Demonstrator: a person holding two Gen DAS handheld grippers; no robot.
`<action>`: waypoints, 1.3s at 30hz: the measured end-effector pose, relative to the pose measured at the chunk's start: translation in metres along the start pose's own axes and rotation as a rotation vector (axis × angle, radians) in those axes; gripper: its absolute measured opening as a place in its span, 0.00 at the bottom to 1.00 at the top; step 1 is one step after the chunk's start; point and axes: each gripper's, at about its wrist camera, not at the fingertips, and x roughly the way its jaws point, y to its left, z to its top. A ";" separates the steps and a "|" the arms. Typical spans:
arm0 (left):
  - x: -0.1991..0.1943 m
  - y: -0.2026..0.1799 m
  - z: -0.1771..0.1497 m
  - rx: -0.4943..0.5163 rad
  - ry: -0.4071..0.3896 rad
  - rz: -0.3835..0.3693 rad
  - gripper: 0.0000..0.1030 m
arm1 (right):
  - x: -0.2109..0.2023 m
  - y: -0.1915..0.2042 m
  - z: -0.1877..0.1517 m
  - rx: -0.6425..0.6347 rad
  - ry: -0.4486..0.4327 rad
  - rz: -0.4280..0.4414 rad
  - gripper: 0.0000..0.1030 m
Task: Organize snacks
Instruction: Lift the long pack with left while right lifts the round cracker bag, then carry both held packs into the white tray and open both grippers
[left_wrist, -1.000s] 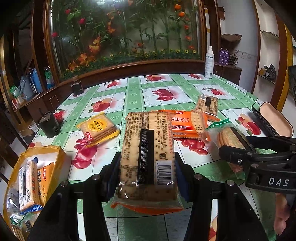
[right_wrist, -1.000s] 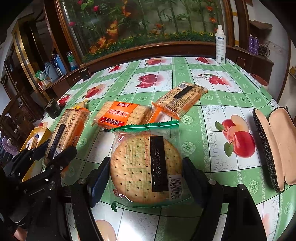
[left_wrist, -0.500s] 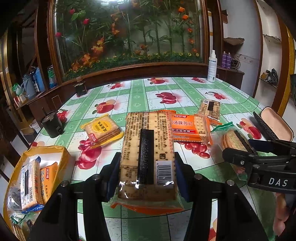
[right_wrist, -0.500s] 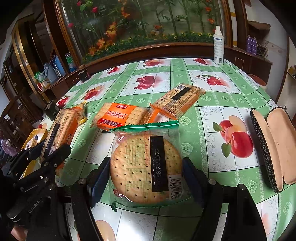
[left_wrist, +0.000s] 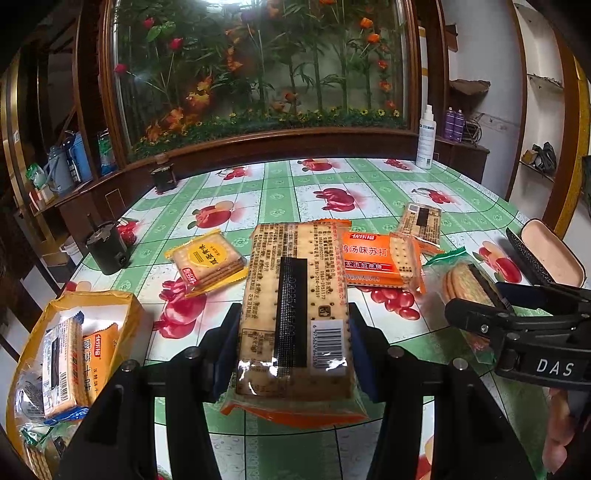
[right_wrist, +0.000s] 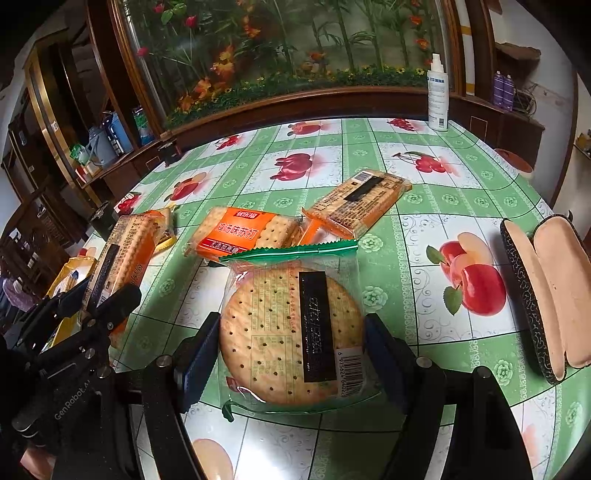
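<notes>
- Left gripper (left_wrist: 293, 332): jaws clamped on the long sides of a rectangular clear-wrapped soda-cracker packet with orange end seals (left_wrist: 293, 306), held at lower centre of the left wrist view, above the table.
- Right gripper (right_wrist: 291, 350): jaws clamped on a round clear-wrapped cracker packet with a green serrated top seal (right_wrist: 291, 332), at lower centre of the right wrist view; whether it is lifted clear or rests on the cloth cannot be told.
- Step in hand, as judged: both packets are gripped and the carry to the container comes next. An open yellow carton (left_wrist: 107, 306) at the lower left of the left wrist view already holds several packets and is the likely destination.
- Next move calls for swinging the rectangular packet left and down over the carton mouth, aligned with the packets standing inside, then releasing.
- Left on the green fruit-print tablecloth (right_wrist: 461, 177): a yellow square cracker packet (left_wrist: 208, 260), an orange-labelled cracker packet (right_wrist: 245, 232) and a brown-printed rectangular packet (right_wrist: 360, 201), mid-frame.
- Surroundings: an open spectacle case (right_wrist: 546, 291) at the right edge, a white spray bottle (right_wrist: 437, 98) at upper right, a small black pot (left_wrist: 109, 247) at mid left.
- Obstruction: the two grippers sit near each other, so the right one should wait.
</notes>
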 end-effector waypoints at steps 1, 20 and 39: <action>-0.001 0.001 0.000 -0.002 -0.002 0.001 0.51 | 0.000 0.000 0.000 0.000 -0.001 0.000 0.78; -0.018 0.011 0.000 -0.057 -0.071 0.063 0.51 | -0.005 0.005 -0.001 -0.009 -0.034 -0.020 0.78; -0.038 0.012 0.002 -0.074 -0.074 0.079 0.51 | -0.008 0.005 -0.001 -0.024 -0.052 -0.019 0.78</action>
